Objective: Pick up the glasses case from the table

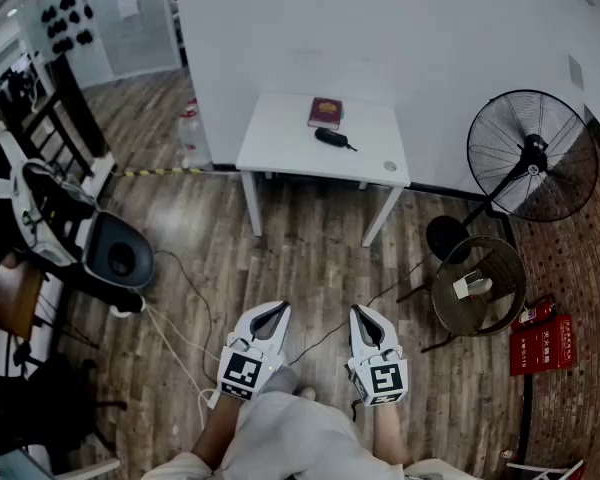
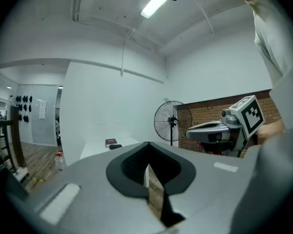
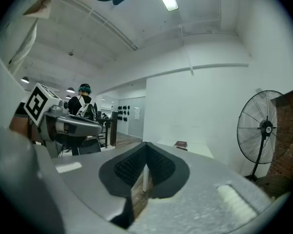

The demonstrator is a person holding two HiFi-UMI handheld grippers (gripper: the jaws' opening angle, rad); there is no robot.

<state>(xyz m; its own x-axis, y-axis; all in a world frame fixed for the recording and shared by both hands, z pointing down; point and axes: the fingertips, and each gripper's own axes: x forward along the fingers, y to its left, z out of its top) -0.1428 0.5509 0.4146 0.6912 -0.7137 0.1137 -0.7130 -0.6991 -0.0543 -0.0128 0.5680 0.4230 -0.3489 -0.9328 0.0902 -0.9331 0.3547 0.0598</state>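
The glasses case (image 1: 330, 137) is a small black oblong lying on the white table (image 1: 280, 148) far ahead by the wall, just in front of a dark red booklet (image 1: 325, 112). The left gripper view shows the case (image 2: 115, 146) as a tiny dark shape on the distant tabletop. My left gripper (image 1: 277, 309) and right gripper (image 1: 360, 312) are held close to my body over the wooden floor, well short of the table. Both point forward, side by side. Each has its jaws together with nothing between them (image 2: 147, 144) (image 3: 146, 144).
A black standing fan (image 1: 532, 155) is right of the table, with a round wicker stand (image 1: 477, 286) and red extinguisher boxes (image 1: 542, 343) nearer. A black seat (image 1: 120, 253) and cables (image 1: 180, 338) lie on the floor at left. A water bottle (image 1: 190, 133) stands by the table's left leg.
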